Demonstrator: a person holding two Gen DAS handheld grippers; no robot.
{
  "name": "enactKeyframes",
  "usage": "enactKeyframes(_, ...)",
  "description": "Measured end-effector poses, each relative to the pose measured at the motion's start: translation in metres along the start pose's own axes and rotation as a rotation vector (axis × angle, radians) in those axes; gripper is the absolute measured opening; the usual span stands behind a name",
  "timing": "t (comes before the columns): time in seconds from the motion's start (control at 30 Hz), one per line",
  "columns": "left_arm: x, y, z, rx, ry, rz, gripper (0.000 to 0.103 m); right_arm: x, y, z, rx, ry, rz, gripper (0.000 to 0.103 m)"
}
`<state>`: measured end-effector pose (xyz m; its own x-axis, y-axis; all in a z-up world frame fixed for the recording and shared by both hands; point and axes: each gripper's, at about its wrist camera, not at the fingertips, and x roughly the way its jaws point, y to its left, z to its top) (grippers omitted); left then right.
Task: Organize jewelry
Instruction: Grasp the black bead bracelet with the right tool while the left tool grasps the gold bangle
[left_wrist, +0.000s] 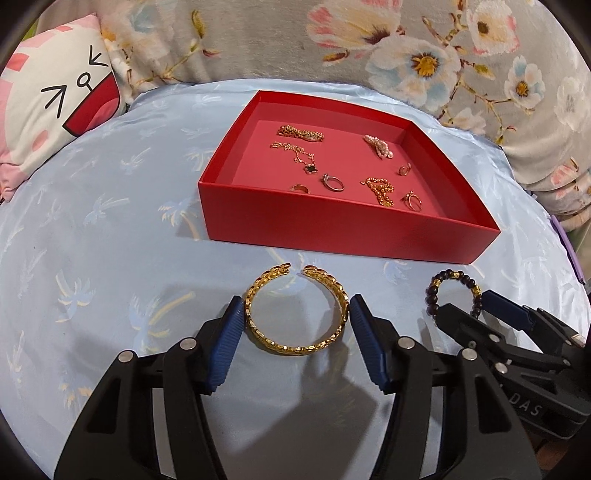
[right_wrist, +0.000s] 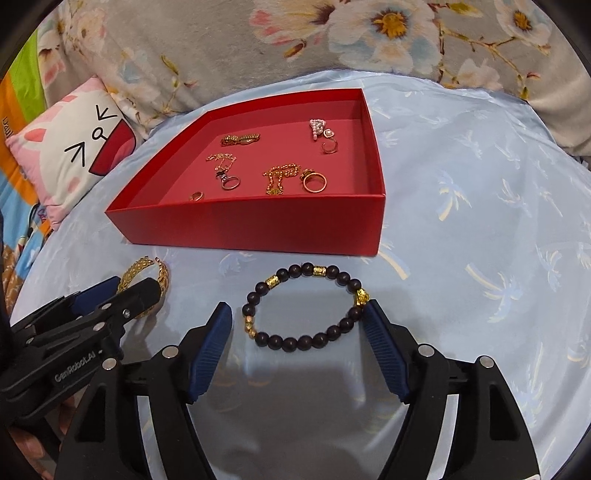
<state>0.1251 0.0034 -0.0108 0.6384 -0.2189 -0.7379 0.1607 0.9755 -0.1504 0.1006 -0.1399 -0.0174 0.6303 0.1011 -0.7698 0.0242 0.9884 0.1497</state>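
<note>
A gold open bangle (left_wrist: 295, 349) lies on the light blue cloth (left_wrist: 110, 258), just in front of a red box (left_wrist: 332, 229). My left gripper (left_wrist: 296, 300) is shut on it, a blue pad against each side. To its right a dark beaded bracelet (right_wrist: 295, 341) with gold beads lies flat between the jaws of my right gripper (right_wrist: 297, 304), which is open: the right pad touches a gold bead and the left pad stands clear. The right wrist view shows the left gripper (right_wrist: 133, 284) over the bangle (right_wrist: 162, 273). The red box (right_wrist: 240, 229) holds several rings, chains and a pearl piece.
A cartoon-face pillow (left_wrist: 55, 92) lies at the far left, and a grey floral blanket (left_wrist: 406, 55) runs along the back behind the box. The blue cloth (right_wrist: 480, 221) stretches out to the right of the box.
</note>
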Motion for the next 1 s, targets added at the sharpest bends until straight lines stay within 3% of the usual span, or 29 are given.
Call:
enactKeyframes(0.3, -0.0003, 0.0000, 0.0004, 0.001, 0.000, 0.000, 0.057, 0.0070, 0.0012, 0.0081, 0.001, -0.004, -0.033, 0.054)
enactKeyframes(0.37, -0.0003, -0.0002, 0.0005, 0.001, 0.001, 0.001, 0.057, 0.0065, -0.0001, 0.0081, 0.005, -0.007, -0.024, 0.048)
enactKeyframes(0.43, -0.0003, -0.0001, 0.0004, 0.002, 0.001, 0.001, 0.057, 0.0057, -0.0016, 0.0076, 0.009, -0.009, -0.010, 0.035)
enactKeyframes(0.63, -0.0004, 0.0002, 0.0005, 0.001, 0.001, 0.000, 0.057, 0.0056, -0.0016, 0.0048, 0.024, 0.000, 0.063, 0.016)
enactKeyframes(1.0, -0.0003, -0.0002, 0.0005, 0.000, 0.000, -0.001, 0.057, 0.0052, -0.0010, 0.0030, 0.037, 0.005, 0.067, 0.007)
